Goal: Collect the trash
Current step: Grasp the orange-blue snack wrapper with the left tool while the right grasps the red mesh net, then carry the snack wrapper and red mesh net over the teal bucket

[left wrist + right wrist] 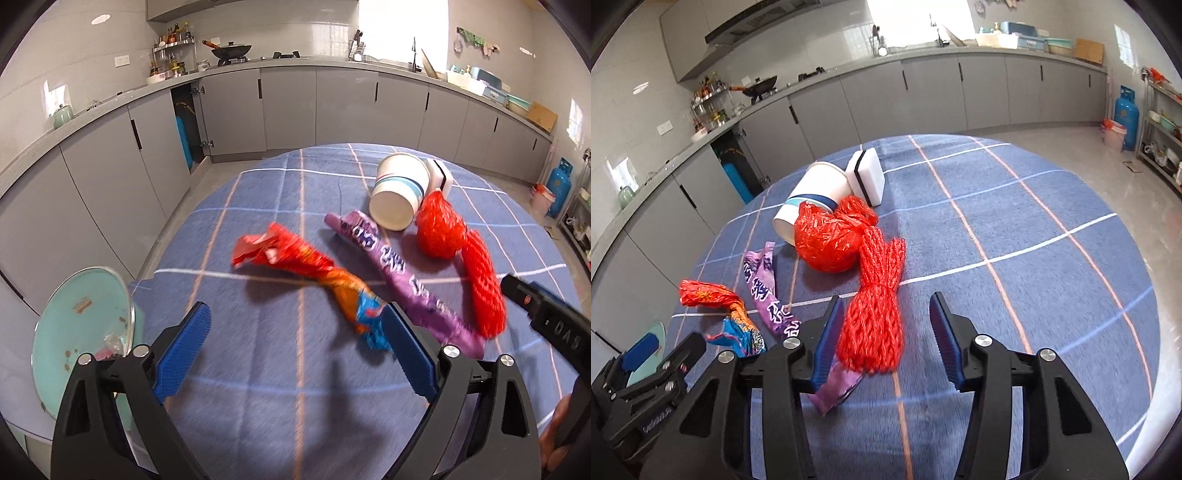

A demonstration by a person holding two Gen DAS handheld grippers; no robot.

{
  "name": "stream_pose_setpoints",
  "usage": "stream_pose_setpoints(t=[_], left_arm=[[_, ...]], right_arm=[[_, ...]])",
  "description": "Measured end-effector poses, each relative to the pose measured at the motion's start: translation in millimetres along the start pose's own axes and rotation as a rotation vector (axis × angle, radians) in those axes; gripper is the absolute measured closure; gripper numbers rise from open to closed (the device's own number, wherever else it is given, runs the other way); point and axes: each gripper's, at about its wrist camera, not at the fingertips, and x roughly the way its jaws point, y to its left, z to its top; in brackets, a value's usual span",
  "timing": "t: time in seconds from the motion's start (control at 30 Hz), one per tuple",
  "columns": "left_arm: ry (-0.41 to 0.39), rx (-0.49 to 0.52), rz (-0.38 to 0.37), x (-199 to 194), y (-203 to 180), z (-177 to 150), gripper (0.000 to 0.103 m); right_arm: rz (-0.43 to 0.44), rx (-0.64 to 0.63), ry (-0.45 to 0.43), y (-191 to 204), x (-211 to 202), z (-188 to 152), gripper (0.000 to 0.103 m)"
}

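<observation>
Right gripper (884, 332) half-narrowed astride the red mesh net (875, 314), not yet pinching; left gripper (295, 350) wide, lined up beside the crumpled snack wrapper (314, 273); teal bin (81, 332) waits alongside.

You are working in a home kitchen: grey cabinets (288, 107) run under a long countertop (110, 99) around the walls. A wok (231, 50) sits on the stove beside a rack of condiment bottles (171, 51). A blue gas cylinder (1126, 114) stands on the tiled floor (1071, 155), and a checked blue cloth covers the table (1015, 221).
</observation>
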Motion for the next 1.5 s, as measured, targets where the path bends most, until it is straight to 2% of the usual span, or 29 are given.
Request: stream_pose_setpoints(t=[0.17,0.3,0.5,0.57,0.63,0.67,0.73,0.87,1.0,1.2,1.5], left_arm=[[0.032,-0.034,0.018,22.7,-11.2,11.9,0.016],[0.087,-0.045,0.017,41.7,-17.1,13.4,0.024],[0.134,-0.079,0.007,55.3,-17.4,10.5,0.023],[0.148,-0.071,0.003,58.9,-20.4,10.5,0.025],[0.168,-0.071,-0.032,60.7,-23.8,8.8,0.042],[0.161,-0.067,-0.034,59.8,-24.0,8.6,0.046],[0.153,-0.065,-0.071,57.9,-22.3,8.4,0.072],[0.151,-0.080,-0.116,55.5,-14.4,4.8,0.077],[0.143,-0.063,-0.117,46.0,-7.9,-1.0,0.079],[0.083,-0.014,-0.103,18.5,6.8,-4.1,0.079],[0.024,0.013,-0.039,-24.5,34.7,-17.8,0.079]], right_arm=[[0.016,-0.003,0.063,-3.1,20.9,6.2,0.059],[0.035,0.004,0.094,-6.3,30.5,7.4,0.062],[0.065,0.012,0.117,-5.7,36.7,4.8,0.063],[0.077,0.019,0.119,-5.3,37.0,4.7,0.067],[0.096,0.027,0.127,-4.8,37.6,4.2,0.074],[0.103,0.030,0.130,-4.4,37.5,4.0,0.075],[0.119,0.034,0.134,-4.3,35.7,3.9,0.079],[0.139,0.045,0.135,-5.2,29.4,2.5,0.081],[0.143,0.052,0.083,-6.4,8.7,0.4,0.081],[0.156,0.044,0.018,4.5,-23.4,-4.8,0.081],[0.177,-0.022,-0.001,43.1,-38.6,-21.8,0.081]])
